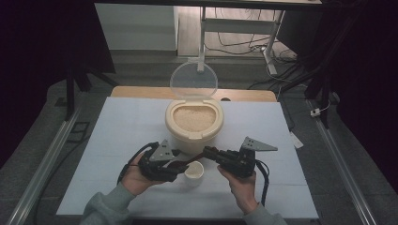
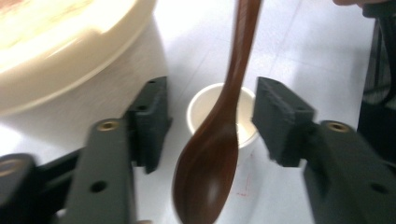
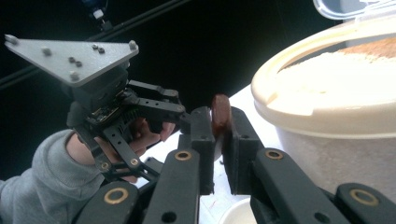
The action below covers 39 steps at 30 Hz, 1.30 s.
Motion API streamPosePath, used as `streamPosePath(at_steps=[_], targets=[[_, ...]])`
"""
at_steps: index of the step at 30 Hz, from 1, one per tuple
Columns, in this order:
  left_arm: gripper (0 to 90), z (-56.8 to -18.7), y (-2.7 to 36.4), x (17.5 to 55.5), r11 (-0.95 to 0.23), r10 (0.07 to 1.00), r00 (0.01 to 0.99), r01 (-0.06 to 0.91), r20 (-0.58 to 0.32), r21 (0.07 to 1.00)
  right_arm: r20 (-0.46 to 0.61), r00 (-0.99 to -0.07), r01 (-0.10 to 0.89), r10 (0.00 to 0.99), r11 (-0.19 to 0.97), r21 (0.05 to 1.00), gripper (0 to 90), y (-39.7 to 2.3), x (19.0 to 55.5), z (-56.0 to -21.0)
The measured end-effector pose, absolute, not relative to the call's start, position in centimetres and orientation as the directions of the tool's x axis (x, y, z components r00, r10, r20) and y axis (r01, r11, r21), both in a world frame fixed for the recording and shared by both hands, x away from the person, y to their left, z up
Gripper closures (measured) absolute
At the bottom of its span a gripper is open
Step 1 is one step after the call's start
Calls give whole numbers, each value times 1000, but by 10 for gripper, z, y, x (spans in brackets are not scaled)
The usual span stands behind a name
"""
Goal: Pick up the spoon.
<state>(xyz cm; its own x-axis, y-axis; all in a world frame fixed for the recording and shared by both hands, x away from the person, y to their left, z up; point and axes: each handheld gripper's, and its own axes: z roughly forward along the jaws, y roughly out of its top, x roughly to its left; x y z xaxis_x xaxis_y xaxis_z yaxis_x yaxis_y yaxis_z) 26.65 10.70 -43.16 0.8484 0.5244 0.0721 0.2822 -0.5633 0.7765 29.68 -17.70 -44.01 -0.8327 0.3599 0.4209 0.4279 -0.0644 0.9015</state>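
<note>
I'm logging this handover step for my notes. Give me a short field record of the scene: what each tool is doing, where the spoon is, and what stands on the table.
right tool: shut on the wooden spoon's handle
left tool: open, jaws either side of the spoon, not pressing it
wooden spoon: brown, bowl end over the small cup
small white cup: upright, in front of the container, looks empty
rice container: cream, round, holds rice
lid: clear, hinged up at the back
table: white top

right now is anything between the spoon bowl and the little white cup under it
Nothing visible. The spoon, clamped by the right gripper, hangs over the cup with only air between; the left gripper jaws stand open either side, not touching.
</note>
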Motion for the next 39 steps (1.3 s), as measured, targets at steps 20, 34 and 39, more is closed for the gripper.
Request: streamPosePath(at_steps=[20, 34, 39], targets=[[269, -489, 206, 250, -384, 743, 669, 469, -35, 795, 388, -840, 373, 379, -117, 920, 832, -202, 299, -422], [258, -506, 228, 250, -358, 785, 617, 523, -54, 774, 376, -848, 341, 375, -158, 927, 832, -215, 299, -410], [251, -508, 229, 250, -364, 785, 617, 529, -53, 767, 373, -850, 334, 372, -167, 928, 832, -217, 298, -407]])
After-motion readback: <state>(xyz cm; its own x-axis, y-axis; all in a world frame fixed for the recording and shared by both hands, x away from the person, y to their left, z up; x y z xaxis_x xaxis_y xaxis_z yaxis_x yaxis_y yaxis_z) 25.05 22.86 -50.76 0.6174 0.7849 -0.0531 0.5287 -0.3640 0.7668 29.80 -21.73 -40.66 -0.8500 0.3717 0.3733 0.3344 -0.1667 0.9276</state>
